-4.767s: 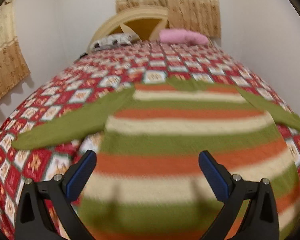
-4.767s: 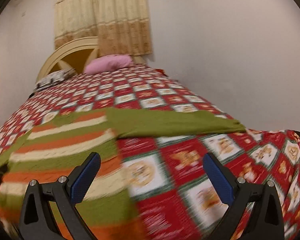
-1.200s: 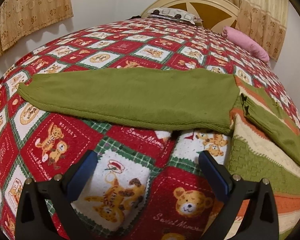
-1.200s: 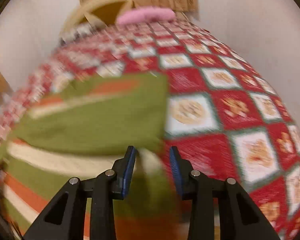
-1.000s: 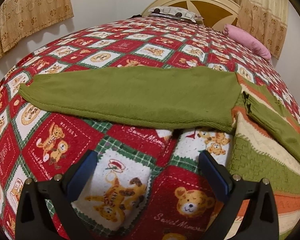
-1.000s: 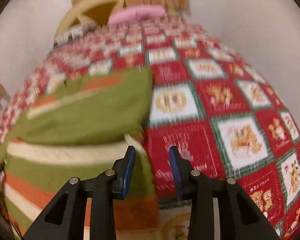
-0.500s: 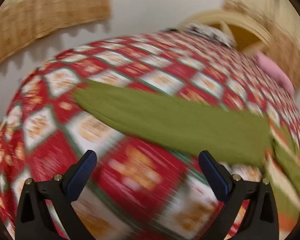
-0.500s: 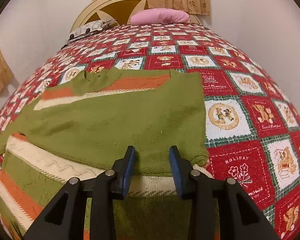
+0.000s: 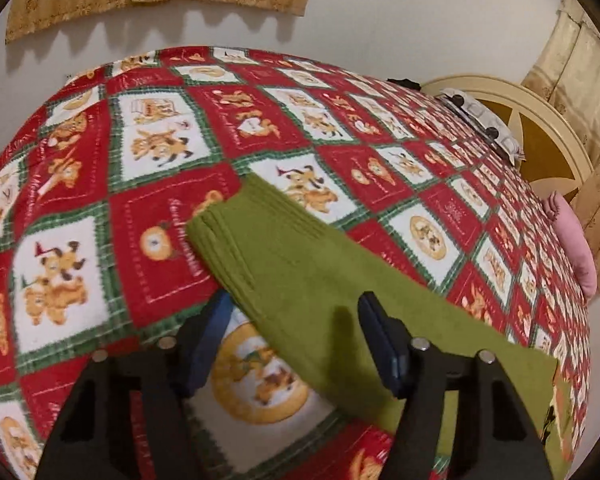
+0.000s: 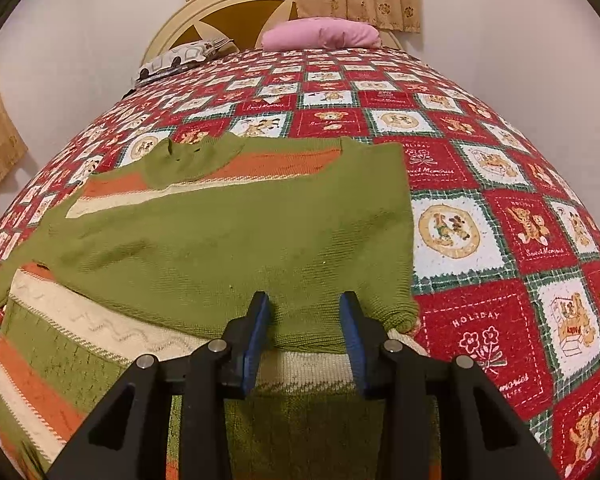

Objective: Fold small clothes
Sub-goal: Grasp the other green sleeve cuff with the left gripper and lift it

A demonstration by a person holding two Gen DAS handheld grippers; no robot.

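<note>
Left gripper (image 9: 296, 334) closing around the green sleeve (image 9: 300, 276) between its 2 jaws — right gripper (image 10: 304, 328) grasping the folded sleeve (image 10: 228, 240) atop the sweater (image 10: 60, 364).

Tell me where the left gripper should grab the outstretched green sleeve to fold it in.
Grip the ribbed cuff, coming from the sleeve's open end, probably. It lies flat and free on the quilt; the left gripper, jaws closing, already straddles the sleeve behind it.

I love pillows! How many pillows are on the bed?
2: a pink pillow at the headboard, and a patterned pillow to its left. More may be hidden.
</note>
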